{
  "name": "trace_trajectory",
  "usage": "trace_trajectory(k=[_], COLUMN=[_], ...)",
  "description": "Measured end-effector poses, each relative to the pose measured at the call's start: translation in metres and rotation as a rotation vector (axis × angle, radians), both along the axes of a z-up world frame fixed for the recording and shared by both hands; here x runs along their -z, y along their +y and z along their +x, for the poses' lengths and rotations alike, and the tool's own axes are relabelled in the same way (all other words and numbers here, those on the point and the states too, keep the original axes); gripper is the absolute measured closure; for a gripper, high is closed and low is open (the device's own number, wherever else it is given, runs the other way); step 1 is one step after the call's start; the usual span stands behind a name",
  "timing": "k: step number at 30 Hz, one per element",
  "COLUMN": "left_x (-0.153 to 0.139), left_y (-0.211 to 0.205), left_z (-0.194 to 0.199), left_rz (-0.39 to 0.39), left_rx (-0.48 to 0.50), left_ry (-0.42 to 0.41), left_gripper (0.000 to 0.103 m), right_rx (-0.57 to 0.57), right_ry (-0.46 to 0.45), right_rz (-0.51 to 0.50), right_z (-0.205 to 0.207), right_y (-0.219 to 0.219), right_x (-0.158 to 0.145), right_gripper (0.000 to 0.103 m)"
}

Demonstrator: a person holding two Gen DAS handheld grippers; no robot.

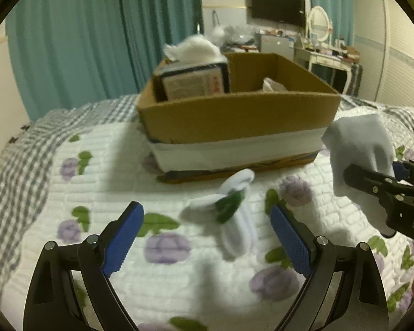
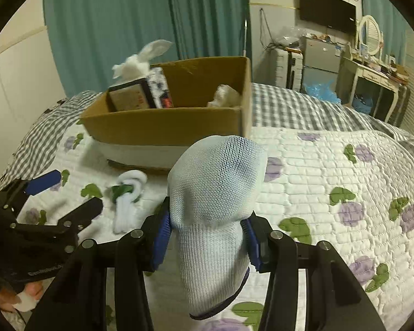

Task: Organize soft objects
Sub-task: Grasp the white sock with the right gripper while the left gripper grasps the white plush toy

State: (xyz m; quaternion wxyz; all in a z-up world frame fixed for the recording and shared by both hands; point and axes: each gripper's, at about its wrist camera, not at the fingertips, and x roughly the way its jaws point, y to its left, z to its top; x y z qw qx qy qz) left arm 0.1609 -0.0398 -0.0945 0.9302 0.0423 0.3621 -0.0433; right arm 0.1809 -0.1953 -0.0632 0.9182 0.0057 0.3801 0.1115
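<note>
while the sock (image 2: pixel 215 193) is clamped above the quilt (image 2: pixel 317 165) in the right gripper (image 2: pixel 207 237), it should be carried over the box (image 2: pixel 165 127) rim before release; left gripper (image 1: pixel 207 234) is held wide open over another sock (image 1: pixel 234 215).

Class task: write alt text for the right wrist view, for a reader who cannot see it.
The right gripper is shut on a pale blue sock, held above a floral quilt. Behind it stands an open cardboard box; at left, a white and green sock lies near the open left gripper.
</note>
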Motion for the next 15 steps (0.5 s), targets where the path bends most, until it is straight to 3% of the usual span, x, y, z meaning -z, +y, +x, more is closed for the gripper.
trace_trajectory(k=[4, 9, 12, 15], left_x=[0.017, 0.030, 0.037, 0.045], left_y=[0.003, -0.002, -0.008, -0.013], left_z=[0.018, 0.036, 0.044, 0.045], left_rz=[-0.039, -0.034, -0.021, 0.016], left_rx=[-0.002, 0.004, 0.025, 0.047], left_ry=[0.025, 0.022, 0.052, 0.070], left_gripper=[0.010, 0.012, 0.041, 0.049], right_rx=[0.015, 0.002, -0.006, -0.012], right_ry=[0.035, 0.059, 0.051, 0.046], right_rz=[-0.038, -0.065, -0.083, -0.091], right_z=[0.009, 0.015, 0.015, 0.013], right_y=[0.000, 0.004, 0.009, 0.013], right_x=[0.013, 0.024, 0.024, 0.024], right_gripper=[0.057, 0.057, 0.057, 0.057])
